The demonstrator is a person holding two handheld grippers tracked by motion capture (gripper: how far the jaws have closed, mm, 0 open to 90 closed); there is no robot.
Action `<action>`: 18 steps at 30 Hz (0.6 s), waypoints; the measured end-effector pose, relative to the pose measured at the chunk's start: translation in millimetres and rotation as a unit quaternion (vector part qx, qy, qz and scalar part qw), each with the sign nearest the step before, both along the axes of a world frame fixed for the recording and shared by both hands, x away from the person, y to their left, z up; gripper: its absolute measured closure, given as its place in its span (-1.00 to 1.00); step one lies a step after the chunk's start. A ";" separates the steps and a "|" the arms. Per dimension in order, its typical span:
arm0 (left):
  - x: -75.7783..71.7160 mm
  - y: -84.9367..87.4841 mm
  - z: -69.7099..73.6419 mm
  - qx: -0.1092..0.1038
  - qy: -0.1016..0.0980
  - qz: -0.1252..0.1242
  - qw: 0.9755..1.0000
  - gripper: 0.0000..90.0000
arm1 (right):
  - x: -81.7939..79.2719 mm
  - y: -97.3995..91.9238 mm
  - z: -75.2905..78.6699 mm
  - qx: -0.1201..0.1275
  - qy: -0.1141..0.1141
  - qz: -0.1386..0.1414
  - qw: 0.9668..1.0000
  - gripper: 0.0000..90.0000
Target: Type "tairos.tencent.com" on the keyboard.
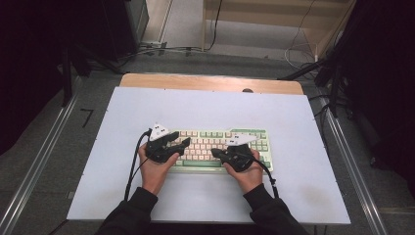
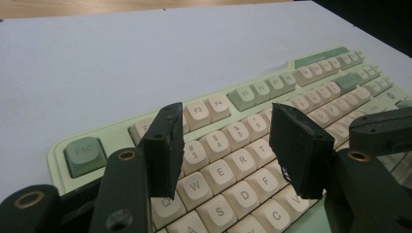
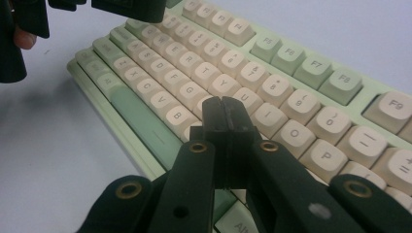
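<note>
Keyboard (image 1: 222,147) work is in hand here: a pale green board with cream keycaps lies flat on the white desk (image 1: 147,105), nearer the front edge than the back and roughly midway between the left and right edges.

Nearest the front edge, two dark-sleeved forearms come in. The right hand-held gripper (image 3: 224,112) has its two black jaws pressed together with nothing between them, and the joined tip stands low over the letter rows, about at the H and J keys; whether it touches a cap I cannot tell. The left hand-held gripper (image 2: 228,141) has its jaws spread fairly wide and empty, hanging just above the keys, one jaw over the number row near 2 and 3, the other over the keys near T and G. In the high view the left hand-held gripper (image 1: 169,146) sits over the board's left end and the right hand-held gripper (image 1: 230,154) over its middle. Beyond the keyboard the desk is bare up to a strip of wood at its back edge (image 1: 210,82).

Risks, as I judge them: the closed tip is about as broad as a cap, so a slightly off-centre press could catch two neighbouring keys. A slanted push could slide the light board across the smooth desk. The spread left jaws could brush the number or letter rows if that hand sinks.
</note>
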State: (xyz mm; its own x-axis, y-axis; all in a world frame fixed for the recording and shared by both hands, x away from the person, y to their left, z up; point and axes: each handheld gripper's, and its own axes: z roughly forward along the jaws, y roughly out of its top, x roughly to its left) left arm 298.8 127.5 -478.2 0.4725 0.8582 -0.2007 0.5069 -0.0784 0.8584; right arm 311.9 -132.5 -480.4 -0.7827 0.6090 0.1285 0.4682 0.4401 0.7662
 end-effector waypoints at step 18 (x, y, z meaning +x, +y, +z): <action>-0.4 -1.7 -0.3 0.000 0.002 -0.001 1.000 0.03 | 0.2 17.7 -9.0 -0.018 0.000 0.018 1.000 0.95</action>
State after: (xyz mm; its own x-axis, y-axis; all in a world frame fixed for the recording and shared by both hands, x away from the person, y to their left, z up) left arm 298.4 125.8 -478.5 0.4736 0.8570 -0.2031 0.5099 -0.0788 0.8566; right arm 312.1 -114.7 -489.4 -0.8043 0.5846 0.1066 0.4514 0.4844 0.7494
